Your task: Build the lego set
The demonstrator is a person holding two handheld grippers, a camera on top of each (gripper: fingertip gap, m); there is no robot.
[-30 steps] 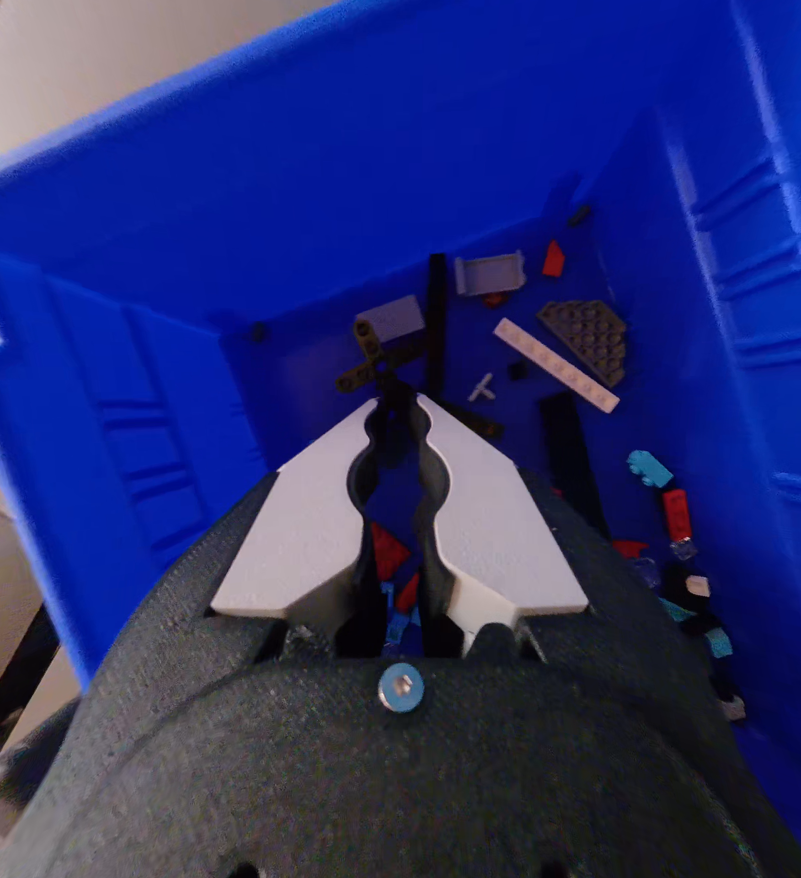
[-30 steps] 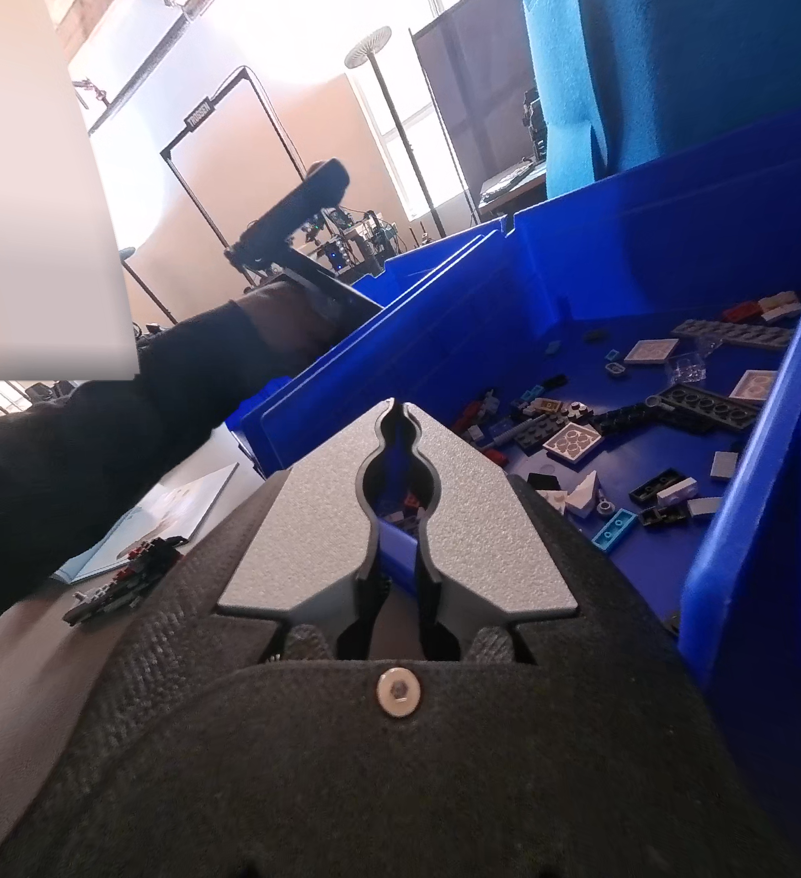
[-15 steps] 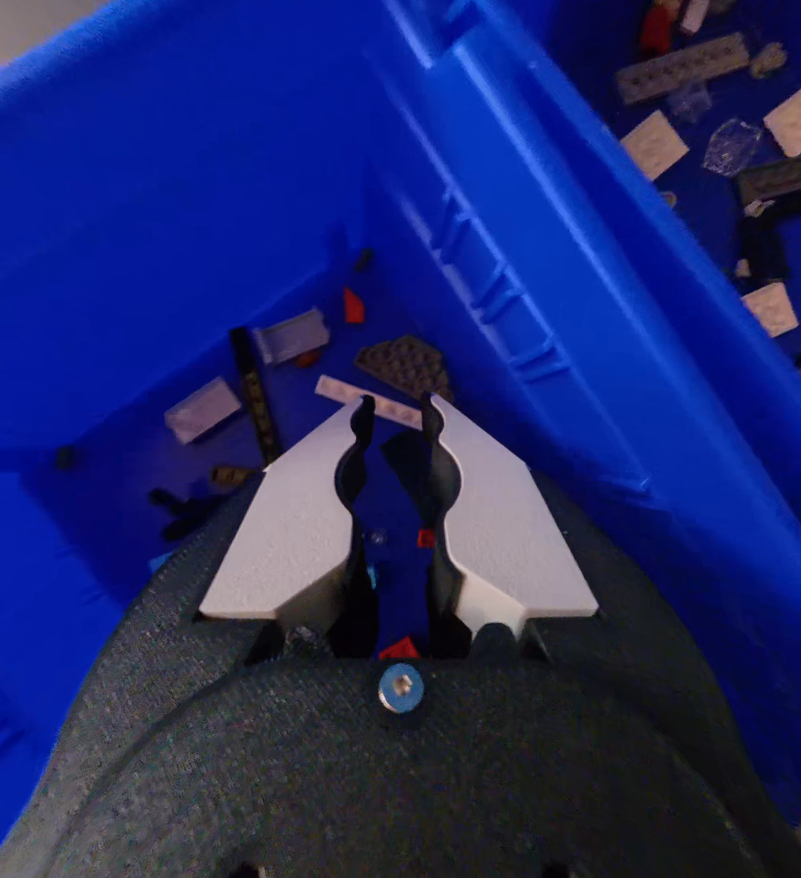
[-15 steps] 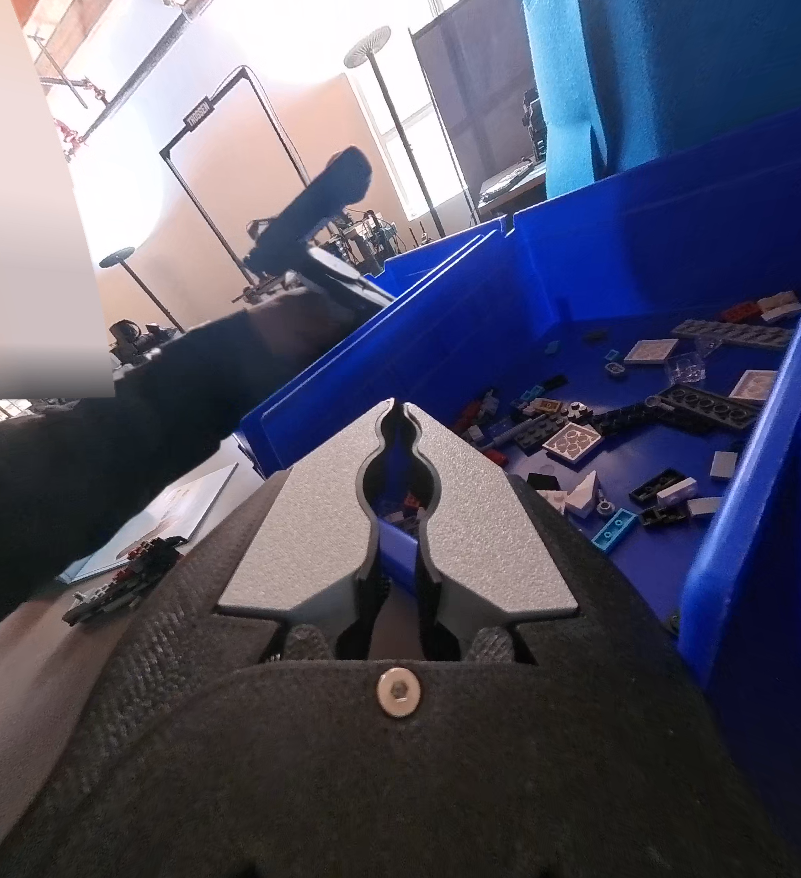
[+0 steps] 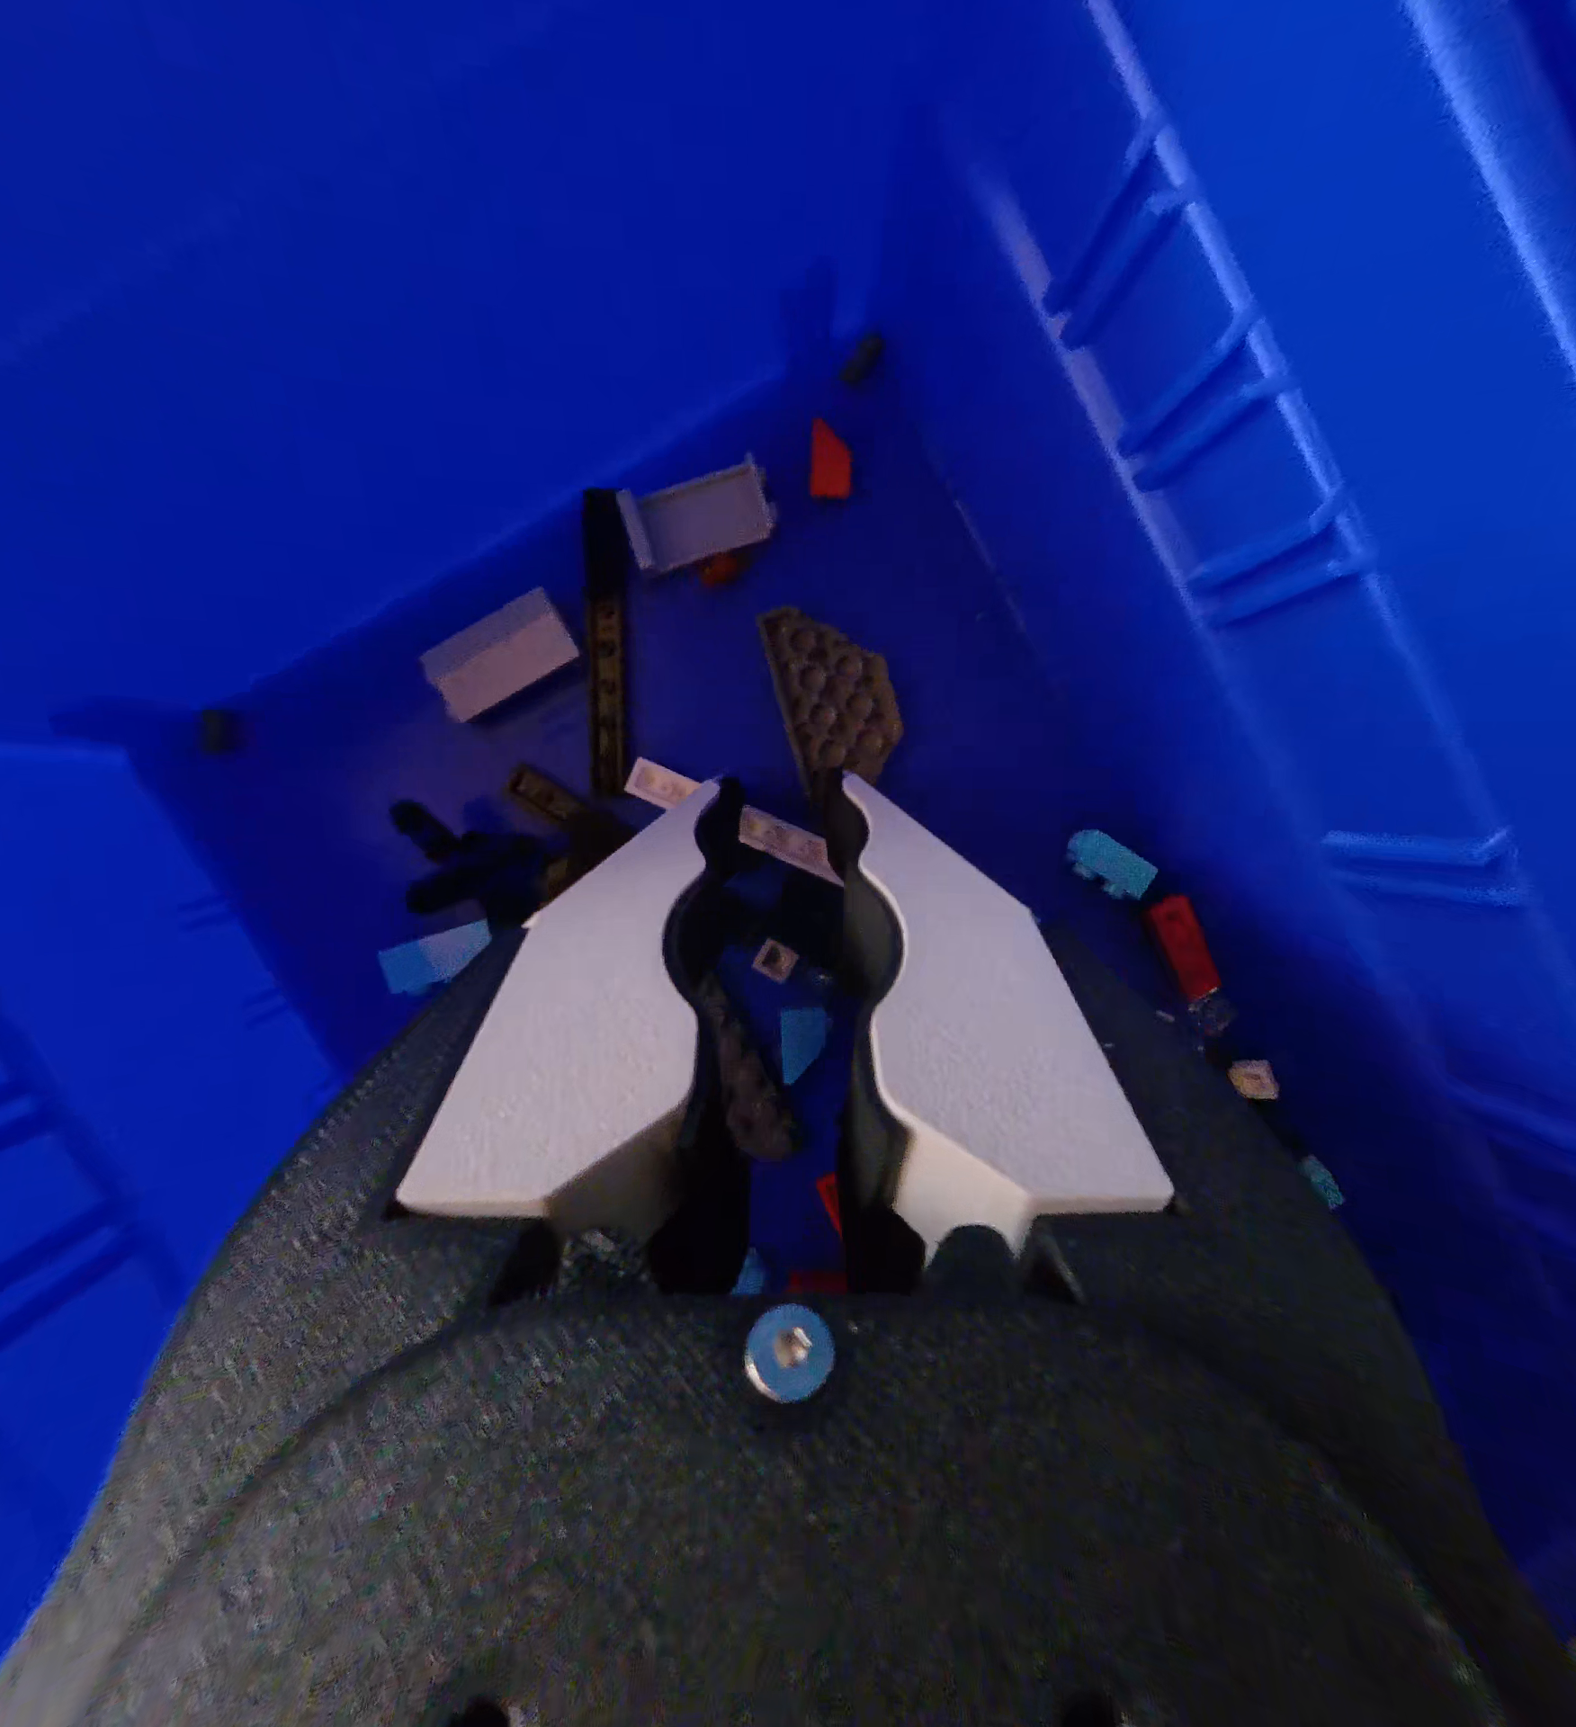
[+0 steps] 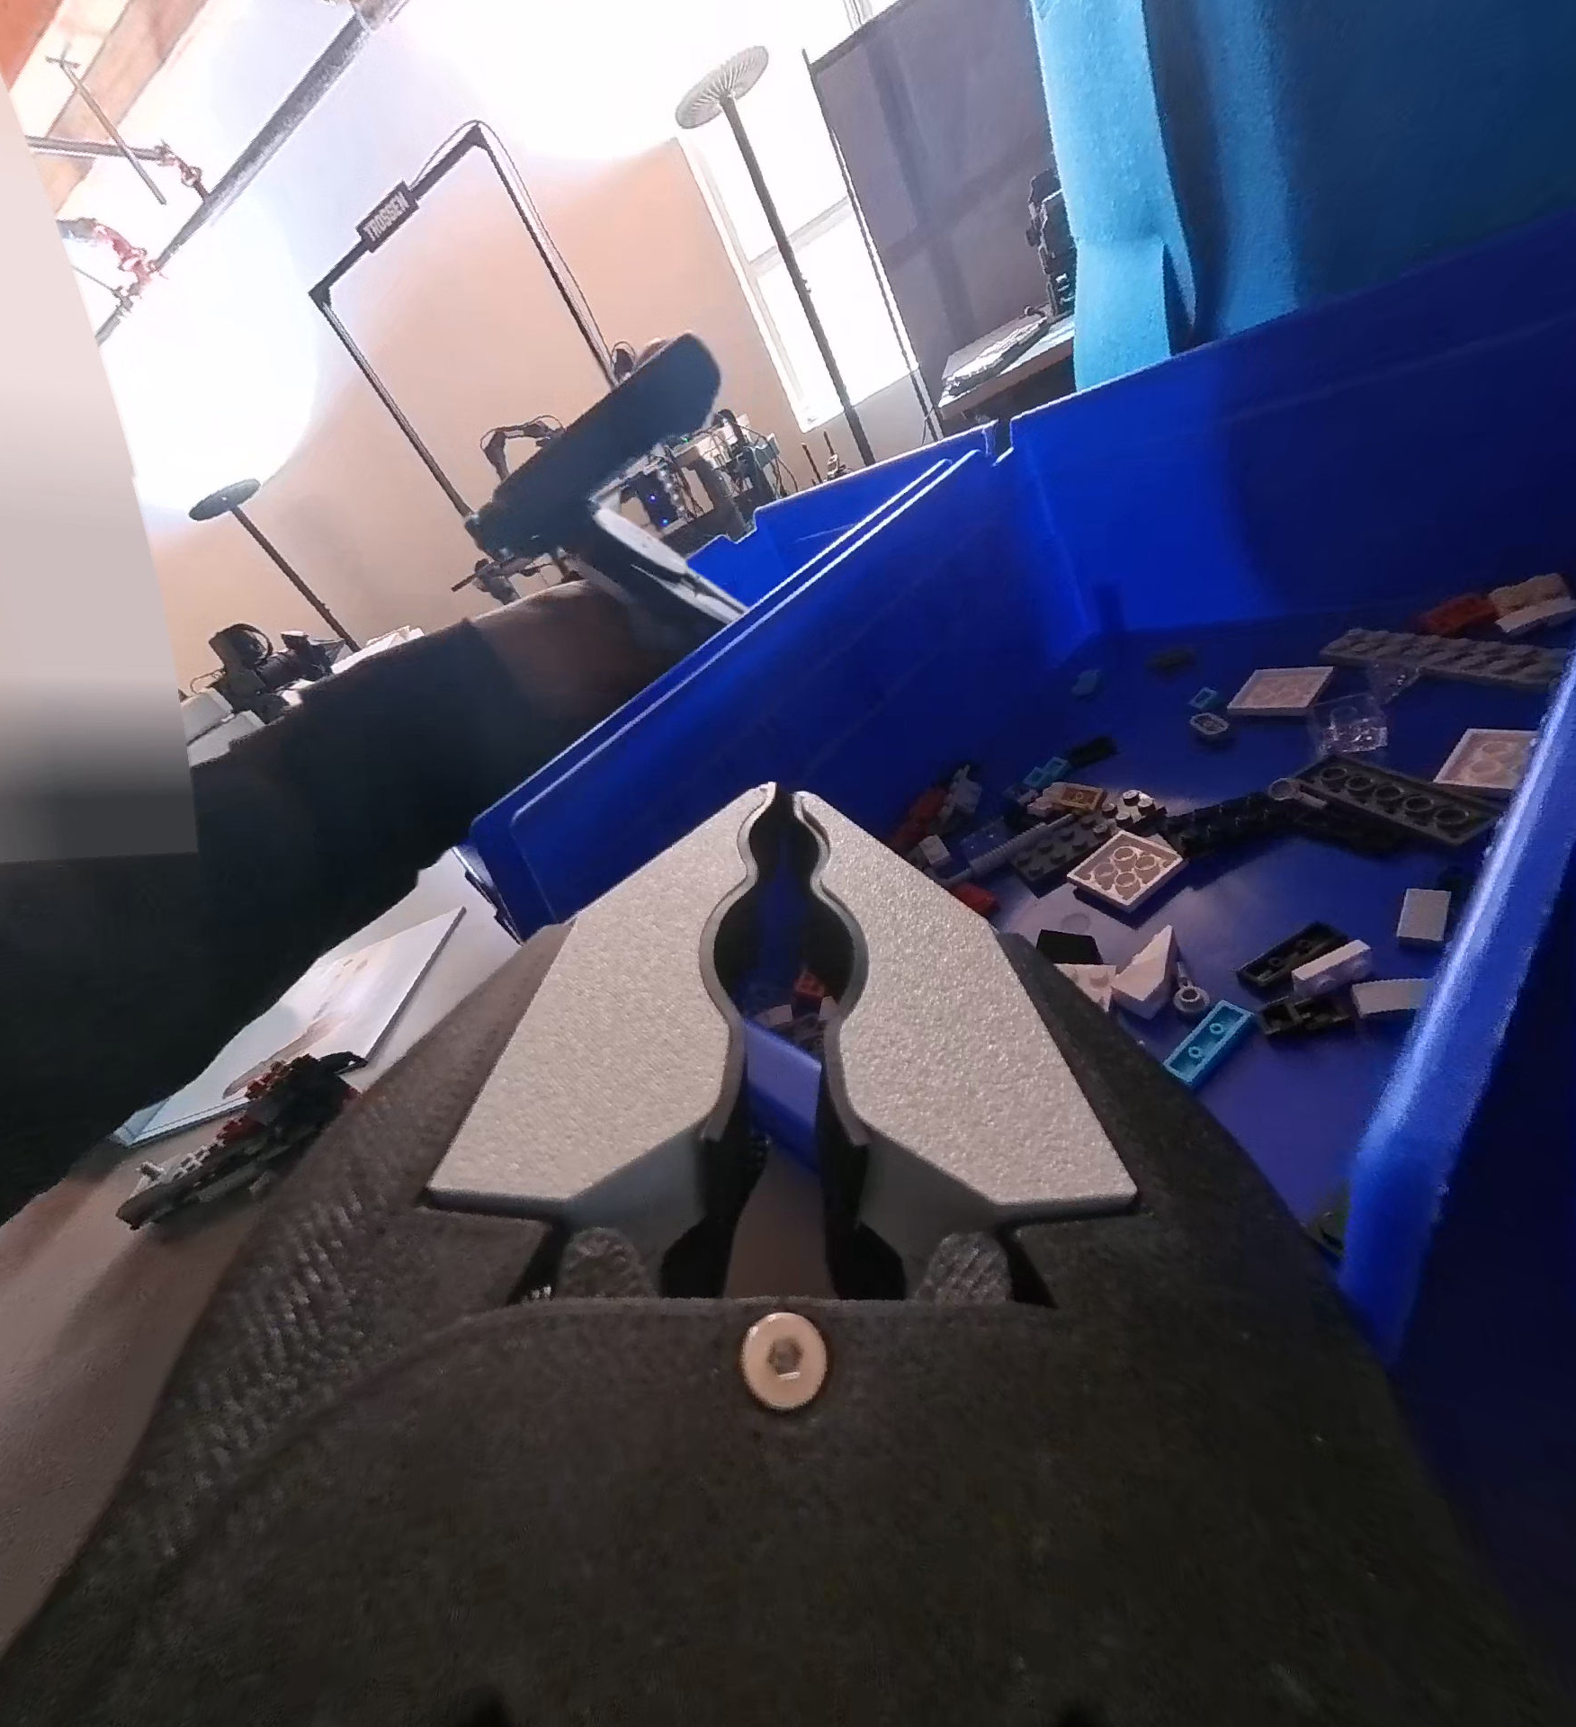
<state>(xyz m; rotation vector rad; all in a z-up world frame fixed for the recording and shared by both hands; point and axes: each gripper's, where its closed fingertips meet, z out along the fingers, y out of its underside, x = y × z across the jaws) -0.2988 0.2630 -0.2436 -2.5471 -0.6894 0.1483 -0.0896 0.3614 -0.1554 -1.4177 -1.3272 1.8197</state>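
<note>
My left gripper is open, down inside a blue bin. Its tips stand on either side of a long white plate lying on the bin floor, and no piece is held. A dark grey wedge plate lies just beyond the tips. My right gripper is shut and empty, above the table in front of a second blue bin with several loose pieces. A small part-built dark model lies on the table to the left.
In the left bin lie a grey brick, a grey panel, a black beam, a red slope and teal and red bits. A booklet lies behind the model. A dark-sleeved arm reaches to the far bin. Left tips to right tips: about 25 cm.
My left gripper has swung across the bin and dropped closer to its floor, and its jaws have opened from nearly closed. The right gripper has not moved; the arm in its view has lifted.
</note>
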